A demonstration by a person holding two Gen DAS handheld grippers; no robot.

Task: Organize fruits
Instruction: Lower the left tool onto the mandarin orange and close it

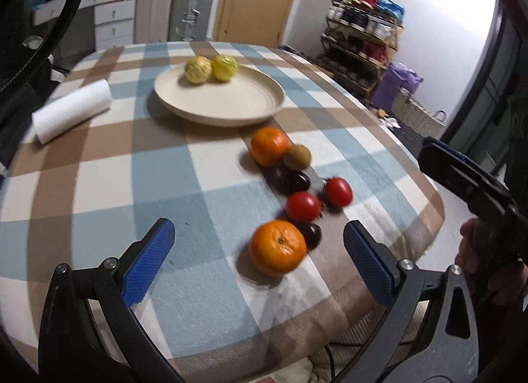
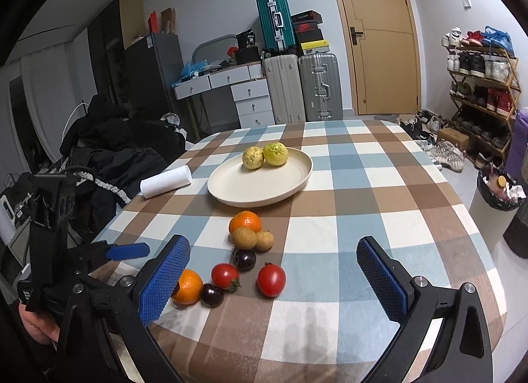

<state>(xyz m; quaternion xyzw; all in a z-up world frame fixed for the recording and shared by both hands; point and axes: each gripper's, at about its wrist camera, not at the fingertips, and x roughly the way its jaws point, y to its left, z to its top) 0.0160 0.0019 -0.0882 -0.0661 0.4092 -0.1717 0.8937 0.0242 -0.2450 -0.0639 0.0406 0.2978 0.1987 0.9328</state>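
Hovering above the near edge of the table (image 2: pixel 379 185), the left gripper (image 1: pixel 259 262) is spread wide, its blue pads (image 1: pixel 150 264) flanking the near orange (image 1: pixel 277 247) without touching it. The right gripper (image 2: pixel 274 279) is likewise released, its fingers wide apart over the near edge with nothing between them. A cream plate (image 2: pixel 260 181) sits toward the middle of the checked tablecloth and holds two yellow guavas (image 2: pixel 265 156) touching each other at its far side. The rest of the fruit lies in a loose line from the plate's near rim toward the near edge: a far orange (image 2: pixel 245 222) just beside the plate, two brownish fruits (image 2: pixel 252 239), possibly kiwis though the view is too soft to be sure, then a dark plum (image 2: pixel 245 259), two red tomatoes (image 2: pixel 271 280), and a second dark plum (image 2: pixel 212 295) touching the near orange. A white paper roll (image 2: pixel 166 181) lies on its side near the table's left edge, well apart from the fruit. A hand (image 1: pixel 475 261) grips the right gripper's handle at the right margin of the left wrist view.
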